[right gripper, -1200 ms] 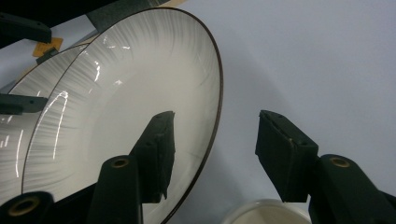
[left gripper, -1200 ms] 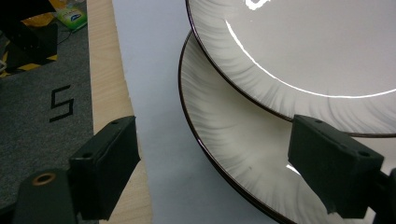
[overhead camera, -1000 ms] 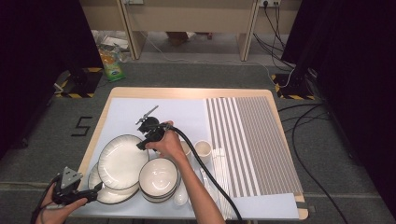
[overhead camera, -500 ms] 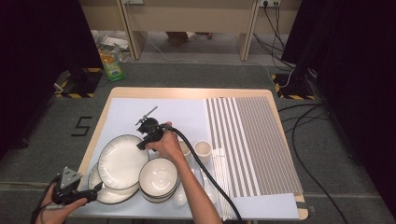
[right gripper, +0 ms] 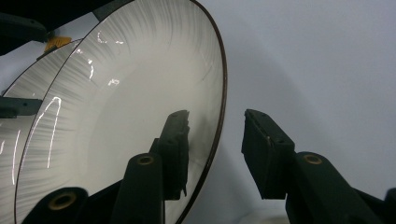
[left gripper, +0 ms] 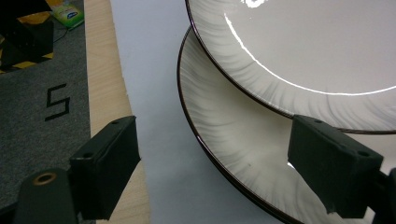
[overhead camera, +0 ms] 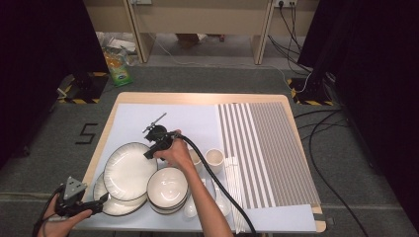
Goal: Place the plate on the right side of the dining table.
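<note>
- The right gripper [overhead camera: 147,155] sits at the far right rim of the top plate [overhead camera: 127,170], near the middle of the table [overhead camera: 197,98].
- In the right gripper view, its jaws [right gripper: 215,126] straddle that rim: one pad over the top plate's [right gripper: 130,93] face, the other outside it over the blue mat [right gripper: 327,70].
- These jaws have just been closing and now stand fairly narrow. A slim gap shows on each side of the rim, so nothing is clamped.
- The top plate lies on the lower plate [overhead camera: 111,206], shifted toward the far side, at the near left of the table.
- The left gripper [overhead camera: 104,198] is at the near left corner, level with the lower plate's edge.
- In the left gripper view, its jaws [left gripper: 212,140] stand wide apart with the lower plate's [left gripper: 224,126] dark rim between them. One pad is over the mat and table edge and the other over the plate. Neither pad presses on it.
- The top plate [left gripper: 303,46] overlaps the lower one just beyond the left jaws.
- A stack of bowls [overhead camera: 168,187] stands just right of the plates, under the right forearm.
- A cup [overhead camera: 214,158] stands farther right, beside the striped mat [overhead camera: 267,148].
</note>
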`<state>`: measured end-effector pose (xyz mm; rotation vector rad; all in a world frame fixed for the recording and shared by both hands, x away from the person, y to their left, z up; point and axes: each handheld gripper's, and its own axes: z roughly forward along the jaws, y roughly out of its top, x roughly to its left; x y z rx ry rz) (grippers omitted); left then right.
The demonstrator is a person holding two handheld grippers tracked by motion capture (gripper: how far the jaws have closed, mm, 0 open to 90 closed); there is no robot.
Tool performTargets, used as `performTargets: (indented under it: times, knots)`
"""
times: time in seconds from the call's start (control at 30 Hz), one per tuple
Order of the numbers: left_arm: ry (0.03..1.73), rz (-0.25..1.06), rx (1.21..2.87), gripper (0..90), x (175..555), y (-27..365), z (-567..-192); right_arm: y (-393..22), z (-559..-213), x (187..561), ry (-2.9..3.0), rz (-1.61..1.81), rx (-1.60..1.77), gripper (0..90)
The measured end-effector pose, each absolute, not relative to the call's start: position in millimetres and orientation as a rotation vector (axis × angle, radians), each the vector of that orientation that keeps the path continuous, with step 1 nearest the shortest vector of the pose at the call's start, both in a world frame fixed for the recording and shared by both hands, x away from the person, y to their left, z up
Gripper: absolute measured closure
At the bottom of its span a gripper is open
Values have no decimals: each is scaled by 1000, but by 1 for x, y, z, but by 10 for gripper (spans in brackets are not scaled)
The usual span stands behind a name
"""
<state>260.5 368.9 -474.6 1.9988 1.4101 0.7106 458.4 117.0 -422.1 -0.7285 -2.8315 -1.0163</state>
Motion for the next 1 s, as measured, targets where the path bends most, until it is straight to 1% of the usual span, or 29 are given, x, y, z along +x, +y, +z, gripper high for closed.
performTargets:
  times: [0.13, 0.37, 0.57, 0.6, 1.0]
  knots:
    - [1410, 712, 2000, 153, 260, 369, -475, 118, -423, 459, -2823, -1017, -720, 614]
    - [1406, 727, 1987, 149, 262, 366, -477, 121, -424, 456, -2804, -1017, -690, 684]
    - [1407, 717, 1981, 148, 264, 366, -480, 120, -421, 457, -2809, -1024, -694, 691]
    - [1411, 697, 2000, 148, 264, 366, -479, 119, -420, 457, -2810, -1028, -689, 691]
    - [1409, 704, 2010, 149, 265, 363, -480, 119, -418, 457, -2801, -1043, -669, 682]
